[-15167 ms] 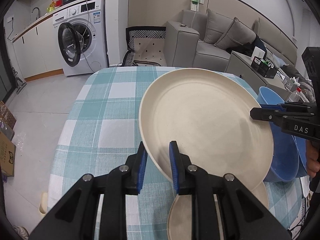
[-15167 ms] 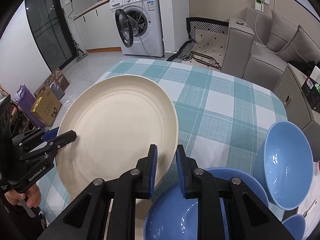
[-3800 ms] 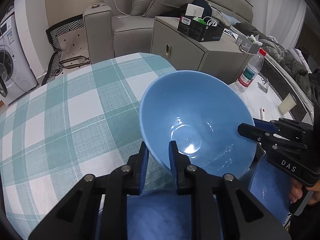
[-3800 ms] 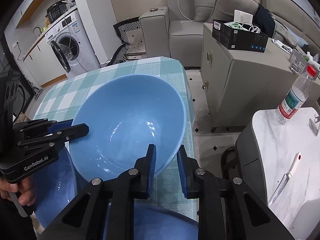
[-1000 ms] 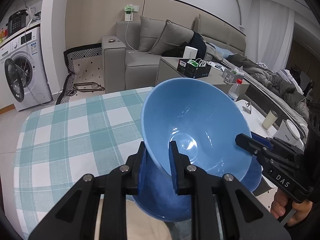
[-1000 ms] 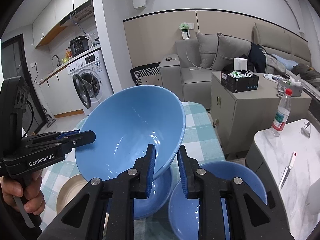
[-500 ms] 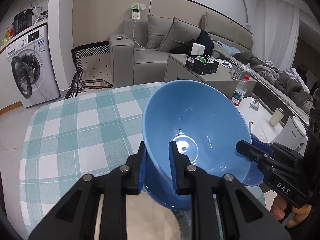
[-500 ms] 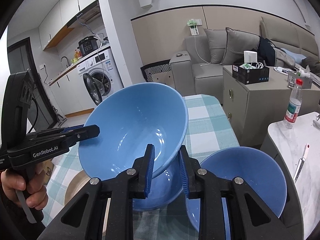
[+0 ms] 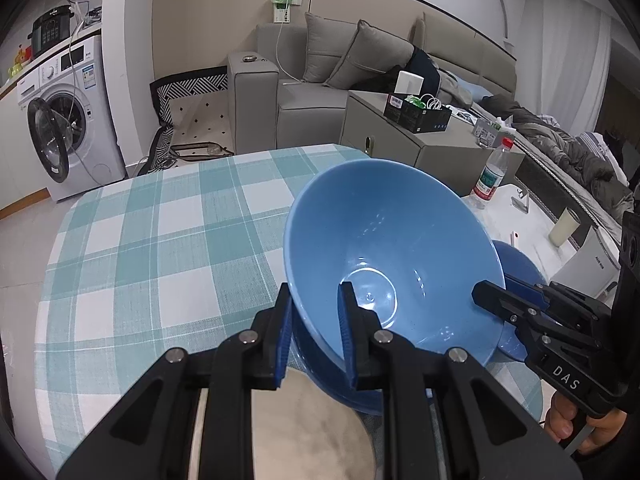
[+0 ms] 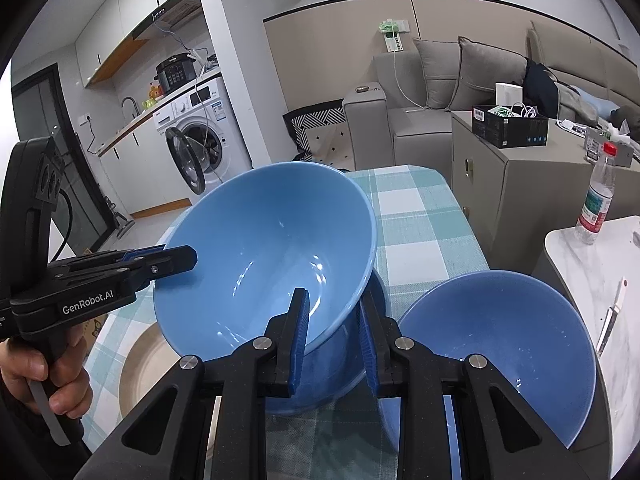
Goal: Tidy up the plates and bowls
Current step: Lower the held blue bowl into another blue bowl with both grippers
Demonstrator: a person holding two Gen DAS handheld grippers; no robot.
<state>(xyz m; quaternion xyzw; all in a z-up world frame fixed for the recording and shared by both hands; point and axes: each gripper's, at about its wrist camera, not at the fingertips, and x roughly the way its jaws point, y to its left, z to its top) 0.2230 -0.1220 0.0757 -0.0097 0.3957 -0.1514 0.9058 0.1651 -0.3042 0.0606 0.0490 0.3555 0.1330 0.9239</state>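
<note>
Two hand-held grippers share one blue bowl (image 9: 394,256) above a table covered in a teal-and-white checked cloth (image 9: 160,240). The left gripper (image 9: 314,334) is clamped on the bowl's near rim, one blue-padded finger inside the wall and one outside; the right gripper (image 10: 334,334) pinches the opposite rim in the same way, its fingers straddling the wall. The held bowl is tilted and sits in, or just over, a second blue bowl (image 10: 340,376) standing on the cloth beneath it; whether the two touch cannot be told. A third blue bowl (image 10: 500,344) rests just beside this pair, at the table's edge, near a white marble-topped surface (image 10: 592,264) bearing a plastic water bottle (image 10: 598,200). A beige plate (image 10: 140,364) lies on the cloth on the other side of the stacked bowls, partly hidden by them. Beyond the table stand a grey sofa (image 9: 320,64), a grey cabinet (image 9: 420,136) and a washing machine (image 9: 68,120) with its door open.
</note>
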